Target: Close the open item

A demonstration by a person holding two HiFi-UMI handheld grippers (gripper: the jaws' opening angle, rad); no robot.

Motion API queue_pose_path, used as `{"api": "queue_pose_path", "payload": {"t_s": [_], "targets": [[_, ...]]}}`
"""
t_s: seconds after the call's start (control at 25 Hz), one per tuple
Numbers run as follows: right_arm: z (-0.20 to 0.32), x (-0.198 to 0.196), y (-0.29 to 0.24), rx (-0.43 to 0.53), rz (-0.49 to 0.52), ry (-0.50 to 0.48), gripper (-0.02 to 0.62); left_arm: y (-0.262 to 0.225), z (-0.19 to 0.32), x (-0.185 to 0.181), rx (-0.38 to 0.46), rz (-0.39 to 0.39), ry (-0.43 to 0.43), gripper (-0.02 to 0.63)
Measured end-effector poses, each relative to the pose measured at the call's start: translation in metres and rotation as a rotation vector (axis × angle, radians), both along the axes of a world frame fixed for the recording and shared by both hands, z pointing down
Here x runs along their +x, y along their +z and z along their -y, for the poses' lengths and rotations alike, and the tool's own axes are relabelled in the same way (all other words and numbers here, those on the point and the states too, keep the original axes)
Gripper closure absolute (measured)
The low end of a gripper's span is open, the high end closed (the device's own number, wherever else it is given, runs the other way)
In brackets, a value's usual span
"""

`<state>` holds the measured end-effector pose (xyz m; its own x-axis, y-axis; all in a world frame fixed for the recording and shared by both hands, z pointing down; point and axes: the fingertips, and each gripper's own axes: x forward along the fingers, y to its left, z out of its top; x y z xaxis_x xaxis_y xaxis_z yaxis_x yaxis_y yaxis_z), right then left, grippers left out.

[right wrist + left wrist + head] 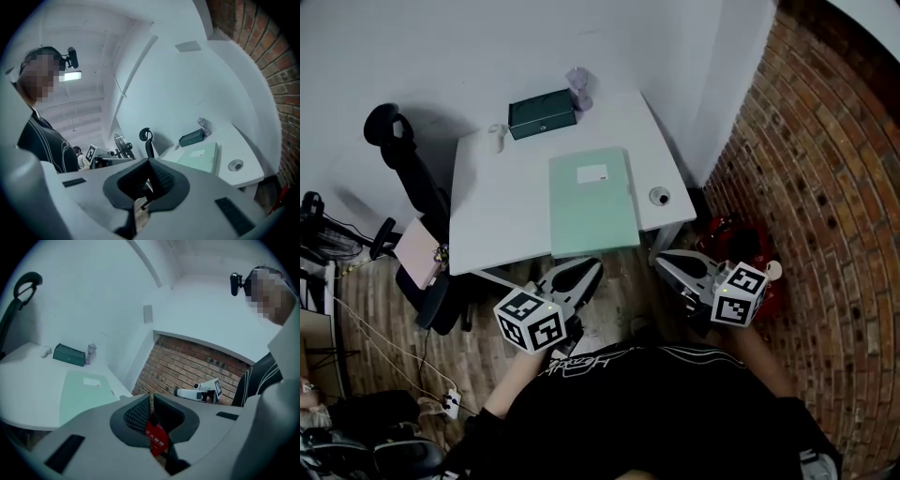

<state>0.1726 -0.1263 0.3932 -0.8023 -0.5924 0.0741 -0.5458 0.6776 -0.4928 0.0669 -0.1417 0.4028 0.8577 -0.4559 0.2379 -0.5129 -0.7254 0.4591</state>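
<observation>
A pale green folder point(593, 200) lies flat on the white desk point(502, 206) with its cover down and a white label on top. It also shows in the left gripper view point(86, 390) and the right gripper view point(201, 157). Behind it stands a dark green box point(542, 113) with its lid down. Both grippers hang in front of the desk's near edge, close to the person's body and apart from everything on the desk. My left gripper point(586, 269) has its jaws together with nothing between them point(151, 401). My right gripper point(667, 260) is likewise shut and empty point(149, 166).
A black office chair point(412, 178) with a pink item point(419, 251) on it stands left of the desk. A brick wall point(825, 187) runs along the right, with a red object point(741, 239) on the floor beside it. A round grommet point(660, 196) sits at the desk's right corner.
</observation>
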Motion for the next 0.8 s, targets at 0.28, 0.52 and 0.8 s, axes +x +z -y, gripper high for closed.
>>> {"api": "queue_pose_path", "payload": {"t_s": [0.28,0.52,0.8], "targets": [[-0.033,-0.024,-0.012,0.045,-0.001,0.036,0.594,-0.01,-0.032,-0.019,0.053,-0.034,0.029,0.563],[-0.052,-0.039,-0.016,0.064,-0.008,0.059,0.594,-0.021,-0.055,-0.03,0.077,-0.051,0.053,0.563],[-0.069,-0.047,-0.013,0.068,-0.024,0.081,0.592,-0.022,-0.07,-0.039,0.116,-0.011,0.073,0.563]]}}
